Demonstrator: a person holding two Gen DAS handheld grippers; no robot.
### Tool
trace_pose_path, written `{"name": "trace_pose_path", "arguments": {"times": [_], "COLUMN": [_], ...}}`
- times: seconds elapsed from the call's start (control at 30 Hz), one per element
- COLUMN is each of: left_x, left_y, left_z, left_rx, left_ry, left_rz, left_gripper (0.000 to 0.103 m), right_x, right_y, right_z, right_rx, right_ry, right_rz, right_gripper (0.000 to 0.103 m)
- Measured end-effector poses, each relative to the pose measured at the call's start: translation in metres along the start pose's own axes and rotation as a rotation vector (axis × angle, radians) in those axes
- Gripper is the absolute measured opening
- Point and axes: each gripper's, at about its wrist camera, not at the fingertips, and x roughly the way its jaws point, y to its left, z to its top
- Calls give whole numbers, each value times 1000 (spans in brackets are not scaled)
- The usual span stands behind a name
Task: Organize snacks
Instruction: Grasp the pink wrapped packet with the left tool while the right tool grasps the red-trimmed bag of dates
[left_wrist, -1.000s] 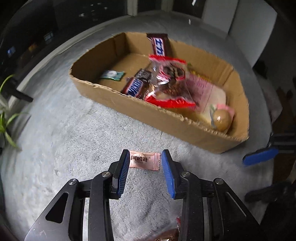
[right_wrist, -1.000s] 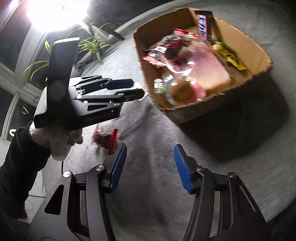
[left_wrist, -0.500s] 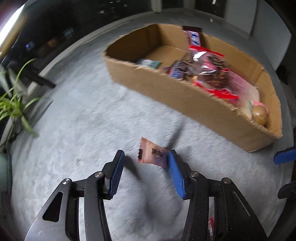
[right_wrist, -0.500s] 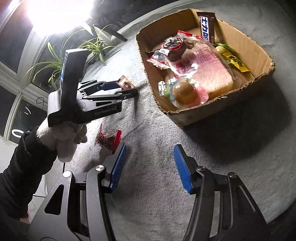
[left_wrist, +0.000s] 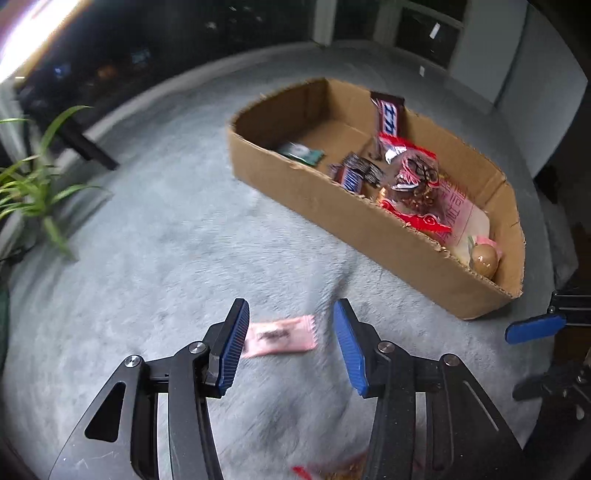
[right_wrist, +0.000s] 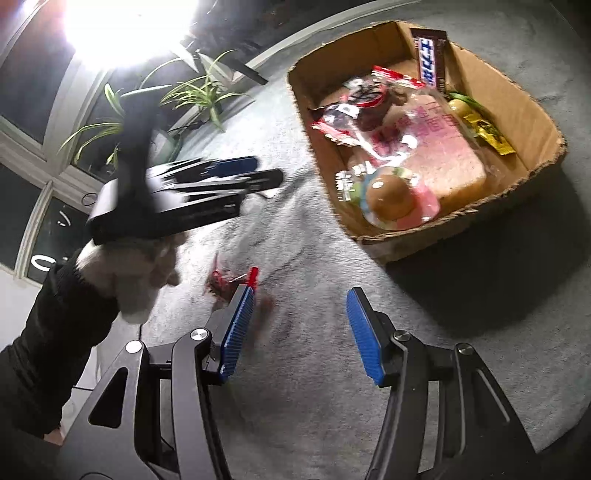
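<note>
1. The left claw (left_wrist: 290, 345) stands apart, gripping nothing; the pink candy (left_wrist: 282, 335) lies on the carpet (left_wrist: 166, 236) between its pads, likely a fumbled pickup.
2. The right claw (right_wrist: 299, 332) waits open and empty, a red wrapper (right_wrist: 229, 280) just beyond it.
3. The box (left_wrist: 369, 229), well apart, already holds most snacks.

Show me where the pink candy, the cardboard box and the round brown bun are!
pink candy packet (left_wrist: 280, 336), left wrist view, middle of the wrapper.
cardboard box (left_wrist: 354, 225), left wrist view, bare near wall.
round brown bun in a wrapper (right_wrist: 391, 192), right wrist view, top of the bun.
</note>
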Motion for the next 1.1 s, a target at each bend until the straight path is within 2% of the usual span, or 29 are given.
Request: {"name": "trace_pose_path", "arguments": {"times": [0.1,0.23,0.53,0.73,0.9,0.97,1.1], "left_x": [18,18,5,1,-4,-6,-17], "left_y": [-3,-3,24,35,45,49,56], "left_z": [4,-8,-32,-43,-44,-45,-50], "left_rx": [51,78,4,-29,-43,-61,-107], "left_ry": [44,43,29,20,7,1,-23], "left_rz": [39,57,87,101,101,100,82], "left_gripper": [45,44,38,38,38,38,38], "right_x": [-1,-1,14,37,60,72,92], "right_y": [9,18,47,76,101,108,115], "right_z": [-1,-2,1,7,9,5,-3], "right_rx": [-25,-52,-158,-329,-549,-645,-771], "right_ry": [1,0,35,81,110,114,157], "right_rz": [13,17,33,25,-4,-47,-52], "right_gripper": [56,56,56,56,57,58,58]}}
